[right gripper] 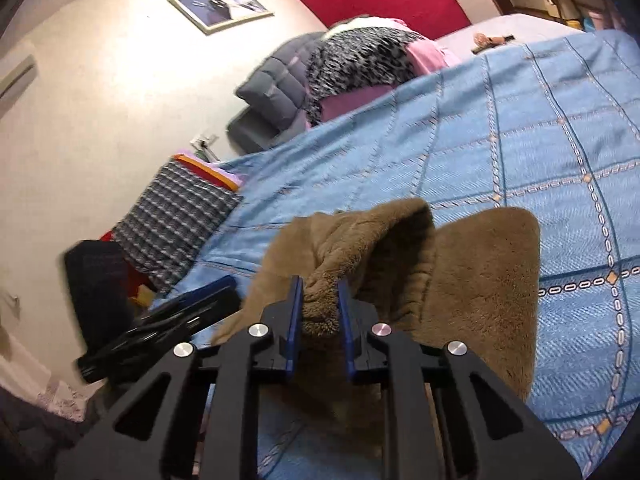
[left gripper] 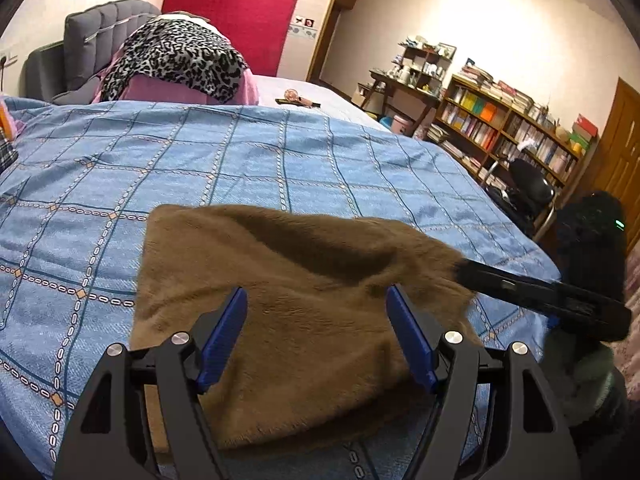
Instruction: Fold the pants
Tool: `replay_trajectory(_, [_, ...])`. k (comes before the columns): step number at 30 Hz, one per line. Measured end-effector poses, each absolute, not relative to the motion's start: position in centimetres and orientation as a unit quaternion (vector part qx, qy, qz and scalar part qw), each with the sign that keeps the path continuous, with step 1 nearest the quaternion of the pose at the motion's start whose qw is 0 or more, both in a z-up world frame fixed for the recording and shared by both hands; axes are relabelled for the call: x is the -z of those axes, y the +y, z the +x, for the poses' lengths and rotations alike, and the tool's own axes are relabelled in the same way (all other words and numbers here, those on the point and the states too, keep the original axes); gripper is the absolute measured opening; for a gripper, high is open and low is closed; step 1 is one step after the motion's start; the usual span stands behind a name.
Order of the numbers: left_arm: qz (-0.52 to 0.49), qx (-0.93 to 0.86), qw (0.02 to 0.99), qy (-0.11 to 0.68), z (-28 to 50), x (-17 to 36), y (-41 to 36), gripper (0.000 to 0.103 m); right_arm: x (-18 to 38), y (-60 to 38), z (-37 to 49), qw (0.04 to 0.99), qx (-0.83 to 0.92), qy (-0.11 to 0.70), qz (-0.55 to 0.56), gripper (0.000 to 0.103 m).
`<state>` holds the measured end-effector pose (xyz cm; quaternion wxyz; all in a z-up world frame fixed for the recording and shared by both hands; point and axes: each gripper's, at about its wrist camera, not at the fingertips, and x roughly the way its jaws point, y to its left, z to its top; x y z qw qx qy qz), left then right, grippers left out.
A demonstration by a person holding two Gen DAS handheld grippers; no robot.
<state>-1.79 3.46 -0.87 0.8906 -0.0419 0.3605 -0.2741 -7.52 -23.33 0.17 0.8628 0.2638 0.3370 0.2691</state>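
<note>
— Two grippers, one pair of pants [left gripper: 288,304]. Where do you stand with them?

— Your pants lie on the blue bedspread [left gripper: 280,152], close to its near edge and toward the near right corner. They look already doubled over into a thick brown pad. Your right gripper [right gripper: 318,312] has its jaws drawn narrow, pinching a raised fold of the plush cloth. Your left gripper [left gripper: 316,340] hangs over the pants with its jaws spread wide, holding nothing.

— How will the cloth behave when you move it?

— Judging by the deep nap, it is soft, limp and fairly light, yet bulky. It will sag from any single pinch and will not hold a crease by itself. The fleece looks grippy, not slick, so your pads [right gripper: 294,320] should keep it. The layers may also cling and drag on each other, and perhaps on the bedspread.

— Where should you take hold?

— At an edge or corner, through all layers at once. A pinch in the middle would only lift the top layer into a hump, like the one your right gripper has now. With your left, I would take the free near edge opposite the right pinch, so the fold travels level.

— Anything fragile?

— Nothing. The risk is only a crooked, lumpy fold.
</note>
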Motion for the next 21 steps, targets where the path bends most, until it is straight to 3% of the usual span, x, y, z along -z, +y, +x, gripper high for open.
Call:
replay_trajectory(9, [-0.026,0.292,0.876,0.383,-1.6,2.8,2.0,0.073,4.4,-23.5,-9.1,0.842,-0.224,0.413,0.267,0.020])
replay_trajectory(11, [-0.007,0.294,0.868,0.400,-1.8,4.0,1.3,0.073,4.3,-24.2,-8.9,0.839,-0.219,0.405,0.289,0.033])
replay_trajectory(13, [-0.001,0.292,0.864,0.411,-2.1,5.0,1.0,0.074,4.1,-25.1,-8.6,0.841,-0.195,0.397,0.311,0.077])
replay_trajectory(21, [0.021,0.297,0.864,0.405,-3.7,6.3,1.0,0.074,6.1,-26.5,-4.6,0.787,-0.193,0.430,0.399,0.079])
